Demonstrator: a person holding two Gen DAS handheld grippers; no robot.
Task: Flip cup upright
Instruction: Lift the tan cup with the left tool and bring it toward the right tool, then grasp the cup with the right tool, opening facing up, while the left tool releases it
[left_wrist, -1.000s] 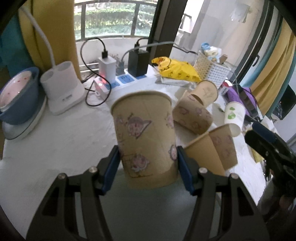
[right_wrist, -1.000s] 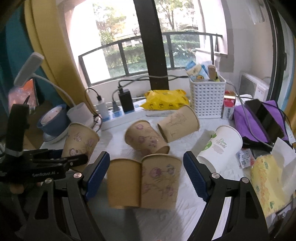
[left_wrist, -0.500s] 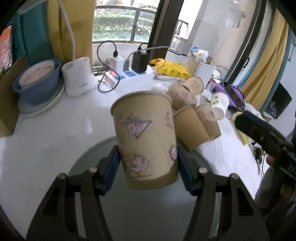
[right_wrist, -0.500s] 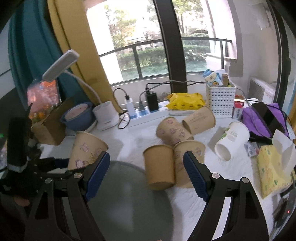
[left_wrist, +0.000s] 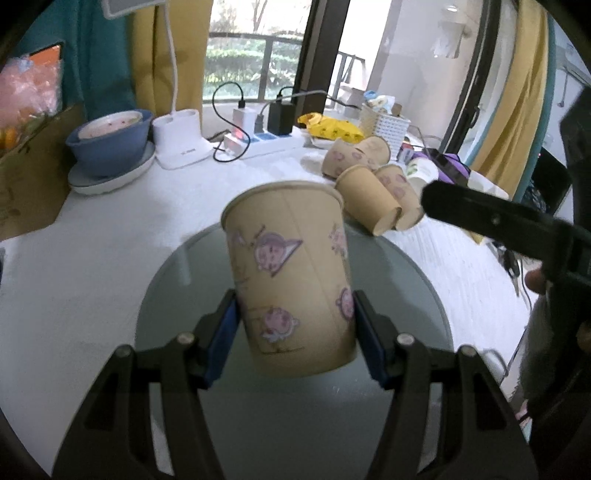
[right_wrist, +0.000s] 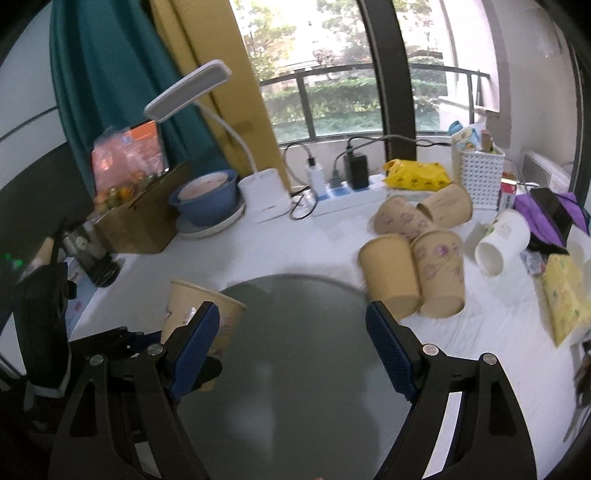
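My left gripper is shut on a tan paper cup with pink cartoon prints. The cup is held upright, mouth up, over a round grey glass mat. In the right wrist view the same cup shows at the left, above the mat's left edge. My right gripper is open and empty over the mat. Several more tan cups lie on their sides beyond the mat, with a white cup beside them.
A blue bowl on a plate, a white lamp base and a power strip with chargers stand at the back. A white basket, a yellow bag and a cardboard box line the table's edges.
Both grippers have pulled back from the pile of cups. The left one has carried its cup over the grey mat, still upright. The right gripper stays open.
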